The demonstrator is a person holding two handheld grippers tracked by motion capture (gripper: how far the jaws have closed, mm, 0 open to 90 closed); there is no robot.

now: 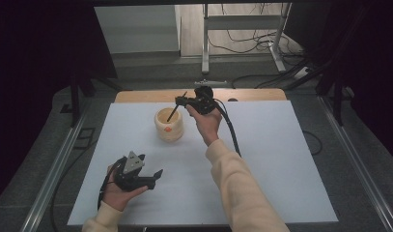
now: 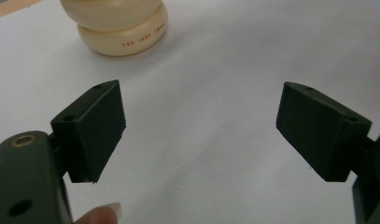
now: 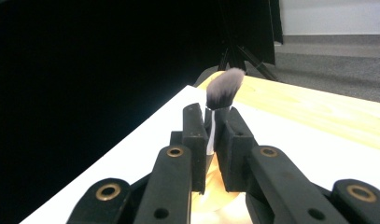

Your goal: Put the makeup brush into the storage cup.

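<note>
**Operator:** Brush [image 1: 177, 105] position, relative to the cream holder [image 1: 168, 125]?

**Manual:** Your right gripper [image 1: 184, 101] holds the brush slanted just above the holder's mouth, lower end dipping inside the rim. The holder stands on the white sheet [image 1: 261, 159], toward its far edge, just short of the bare wooden strip [image 1: 252, 94] of the table. Behind that lie grey floor, a metal frame's legs [image 1: 206, 48] and loose cables; dark curtains hang left and right.

**Operator:** What do the gripper views add?

**Manual:** In the right gripper view, the grey bristle head [image 3: 225, 87] rises above the jaws. In the left gripper view, small orange lettering runs round the holder's base [image 2: 123, 43].

**Operator:** Jaw states?

**Manual:** Right: closed tight on the brush handle. Left gripper [image 1: 155, 175]: you rest it on the sheet, near and to the left of the holder, jaws spread wide, pads [image 2: 96, 128] gripping nothing.
</note>
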